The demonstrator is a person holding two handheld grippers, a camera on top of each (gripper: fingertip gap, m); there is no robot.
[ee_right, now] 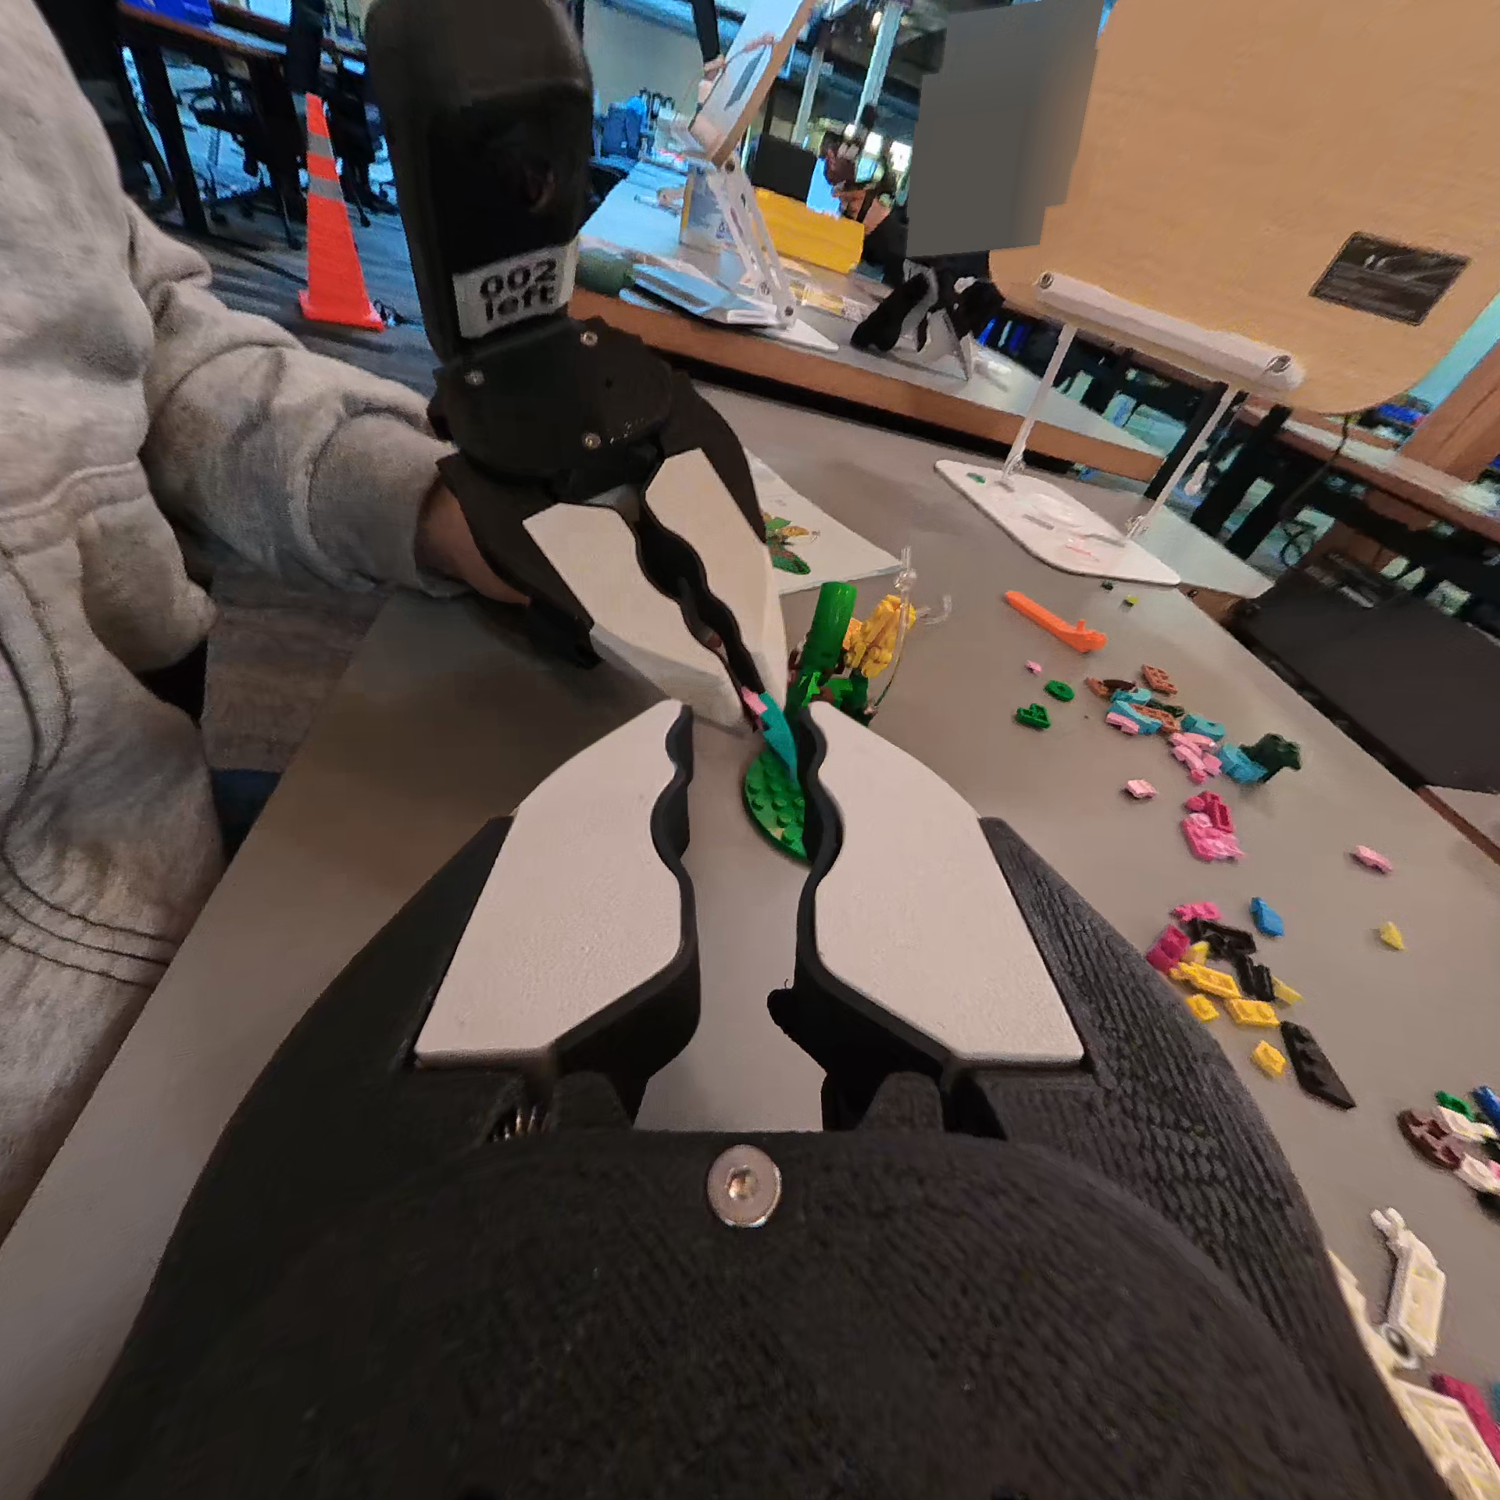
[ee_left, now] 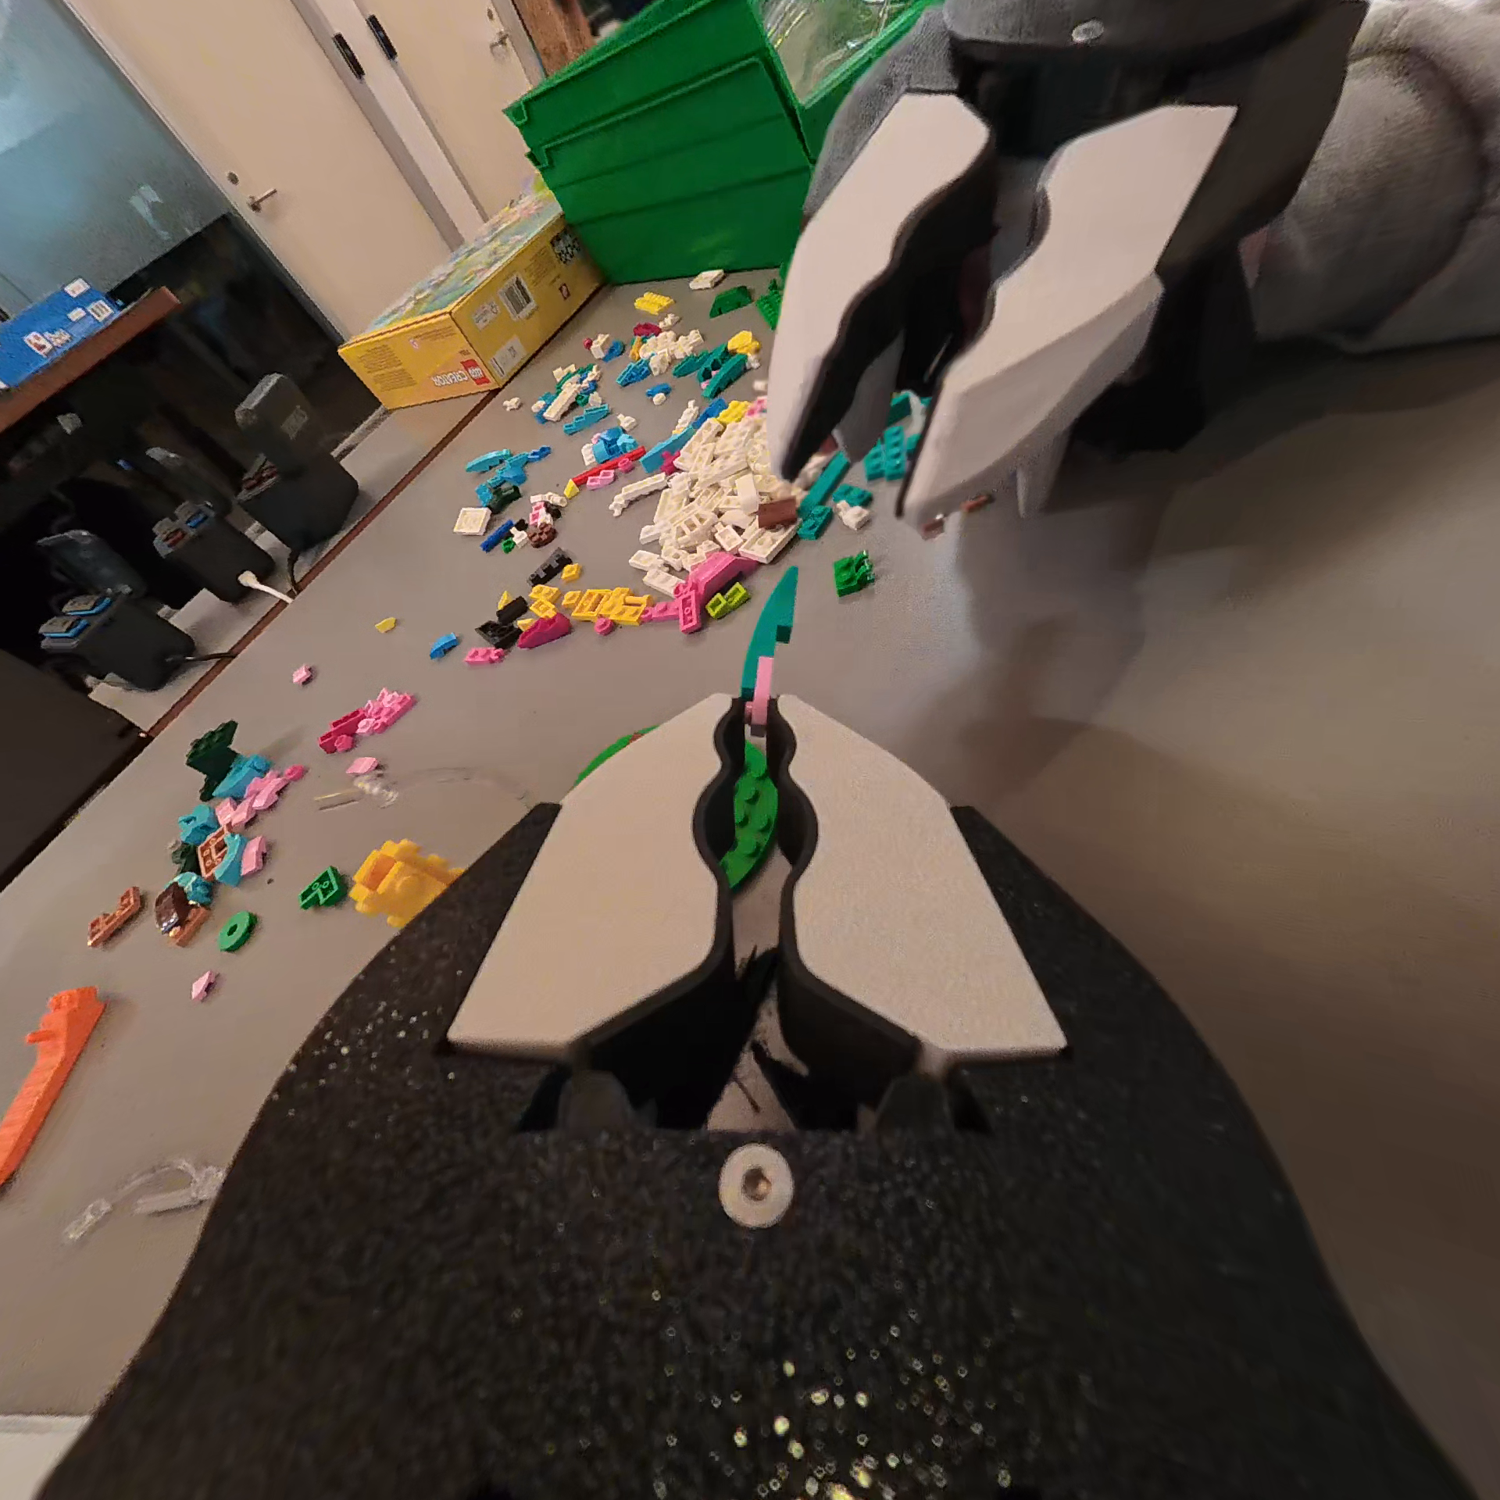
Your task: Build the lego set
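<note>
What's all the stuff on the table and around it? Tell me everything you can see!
Teal curved piece with pink plate: one, pinched at the left gripper's tips.
Green round plate: one, on the table under both grippers.
Green stalk with yellow flower build: one, standing past the plate.
Loose bricks: many; a white heap, with pink, yellow, teal and black ones around it.
Orange tool: one, far side of the table.
Yellow box: one, table's far end.
Green bins: stacked, behind the box.
Orange cone: one, on the floor.
Grey table: one.
Left gripper: closed on the teal piece.
Right gripper: open, holding nothing.
</note>
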